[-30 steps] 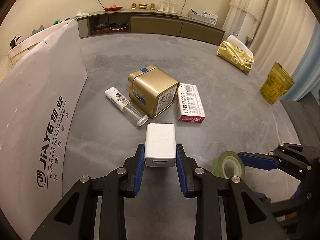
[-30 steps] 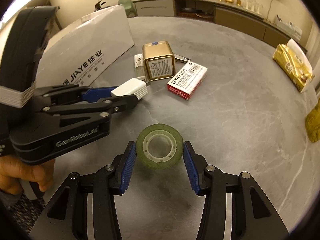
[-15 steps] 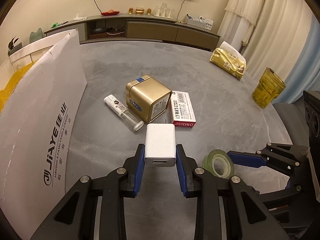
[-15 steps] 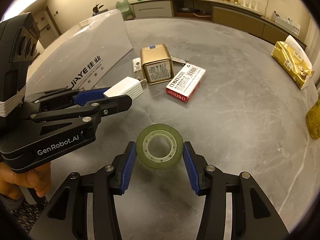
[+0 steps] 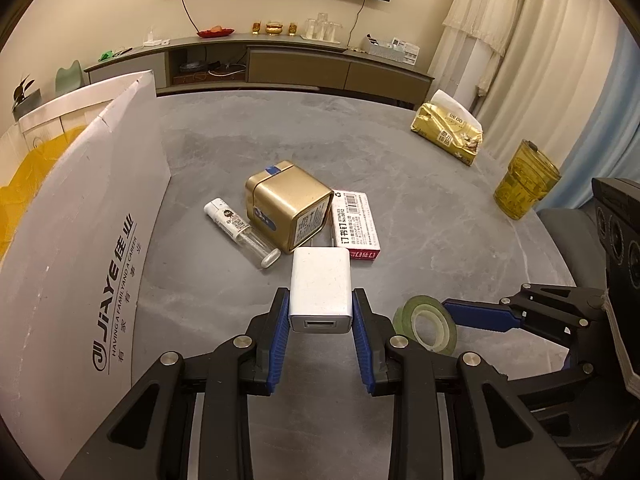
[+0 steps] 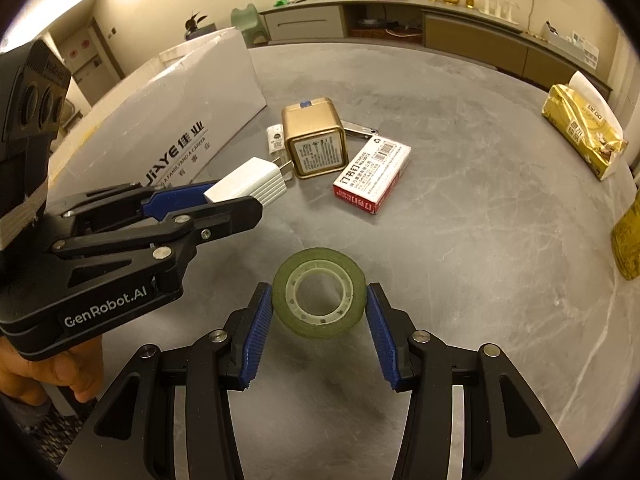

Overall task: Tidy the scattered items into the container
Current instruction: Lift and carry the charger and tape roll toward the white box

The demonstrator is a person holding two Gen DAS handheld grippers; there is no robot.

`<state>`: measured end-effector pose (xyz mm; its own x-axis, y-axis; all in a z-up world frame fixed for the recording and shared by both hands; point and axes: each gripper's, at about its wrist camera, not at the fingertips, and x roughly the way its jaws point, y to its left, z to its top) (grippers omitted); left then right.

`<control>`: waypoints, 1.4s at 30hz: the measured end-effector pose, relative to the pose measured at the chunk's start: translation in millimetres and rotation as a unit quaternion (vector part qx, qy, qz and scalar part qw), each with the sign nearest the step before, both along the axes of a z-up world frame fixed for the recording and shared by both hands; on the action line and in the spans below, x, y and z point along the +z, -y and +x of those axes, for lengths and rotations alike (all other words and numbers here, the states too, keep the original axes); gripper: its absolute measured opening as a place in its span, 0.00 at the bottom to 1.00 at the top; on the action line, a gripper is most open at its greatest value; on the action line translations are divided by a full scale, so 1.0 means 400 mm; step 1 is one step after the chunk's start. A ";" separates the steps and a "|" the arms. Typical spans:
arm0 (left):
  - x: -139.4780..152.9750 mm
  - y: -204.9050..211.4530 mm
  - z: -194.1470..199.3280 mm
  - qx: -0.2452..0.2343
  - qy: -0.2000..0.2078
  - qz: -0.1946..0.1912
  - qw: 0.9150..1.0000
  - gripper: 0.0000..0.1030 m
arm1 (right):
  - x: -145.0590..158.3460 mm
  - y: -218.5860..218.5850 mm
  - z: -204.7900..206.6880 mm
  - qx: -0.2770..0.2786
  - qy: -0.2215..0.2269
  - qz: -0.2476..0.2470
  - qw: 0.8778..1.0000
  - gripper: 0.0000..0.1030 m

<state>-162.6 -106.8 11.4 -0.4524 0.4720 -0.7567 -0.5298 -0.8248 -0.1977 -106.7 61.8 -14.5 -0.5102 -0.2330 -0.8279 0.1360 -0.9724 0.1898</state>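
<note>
Left gripper (image 5: pixel 320 320): I hold the white charger (image 5: pixel 320 288) clamped, above the desk (image 5: pixel 440 224).
Right gripper (image 6: pixel 319 320): clasps the tape roll (image 6: pixel 319 292).
Container: white box (image 5: pixel 80 248) at left.
Advice: clear the box wall, then release inside.

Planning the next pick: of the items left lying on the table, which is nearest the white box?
The clear tube with the white labelled end; the gold tin and red-and-white staples box lie farther from the white box.
</note>
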 end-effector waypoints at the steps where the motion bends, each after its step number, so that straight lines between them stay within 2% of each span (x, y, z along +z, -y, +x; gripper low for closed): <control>1: 0.004 0.002 0.002 0.000 -0.001 0.002 1.000 0.30 | 0.003 -0.003 -0.001 -0.001 0.000 -0.005 1.000 0.49; 9: 0.045 0.022 0.024 0.003 -0.009 0.022 1.000 0.30 | 0.027 -0.004 -0.005 -0.005 -0.007 -0.021 1.000 0.49; 18: 0.065 0.061 0.067 0.016 0.000 0.056 0.998 0.30 | 0.043 0.018 -0.002 0.003 -0.014 -0.020 1.000 0.49; 42: 0.130 0.158 0.127 0.036 -0.020 0.076 0.996 0.30 | 0.085 0.069 0.020 0.022 -0.032 -0.027 0.999 0.49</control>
<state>-111.7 -170.0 63.3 -0.5178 0.5445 -0.6599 -0.4804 -0.8233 -0.3024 -98.8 34.2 19.4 -0.5506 -0.2999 -0.7790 0.1916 -0.9537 0.2317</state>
